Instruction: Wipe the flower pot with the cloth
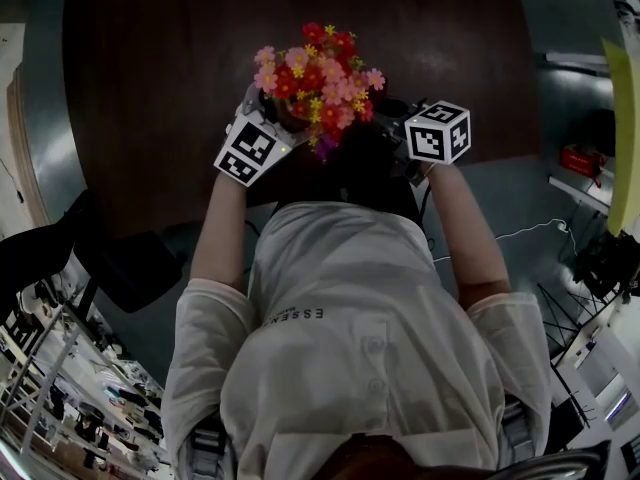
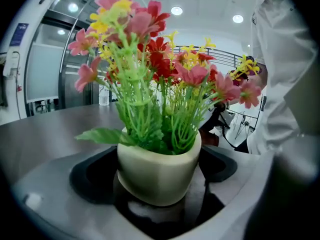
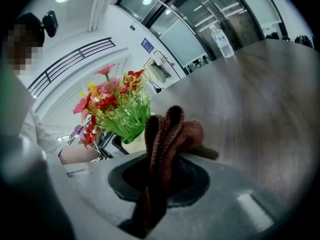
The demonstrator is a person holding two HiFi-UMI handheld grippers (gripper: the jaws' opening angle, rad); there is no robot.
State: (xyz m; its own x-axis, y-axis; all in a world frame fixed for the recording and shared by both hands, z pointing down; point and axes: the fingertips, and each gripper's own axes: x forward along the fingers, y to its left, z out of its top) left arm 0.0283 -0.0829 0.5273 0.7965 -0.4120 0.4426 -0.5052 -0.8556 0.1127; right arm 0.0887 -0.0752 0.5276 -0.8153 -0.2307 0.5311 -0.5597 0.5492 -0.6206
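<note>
left fingers clasping the pot, right fingers clenching the cloth

the left gripper [image 2: 157, 200] is gripping the cream flower pot [image 2: 159, 171] by its sides, its jaws standing wide and the pot filling the gap between them, with the artificial flowers [image 2: 150, 59] rising above the fingers. the right gripper [image 3: 157, 184] is pinching a folded brown knit cloth [image 3: 167, 134] that is bunching up past its fingertips; the pot is sitting beyond, apart from the cloth. the pot is looking light, stiff, smooth, probably slippery and top-heavy: best held low on the body, never by the stems. the cloth is looking soft and limp.
</note>
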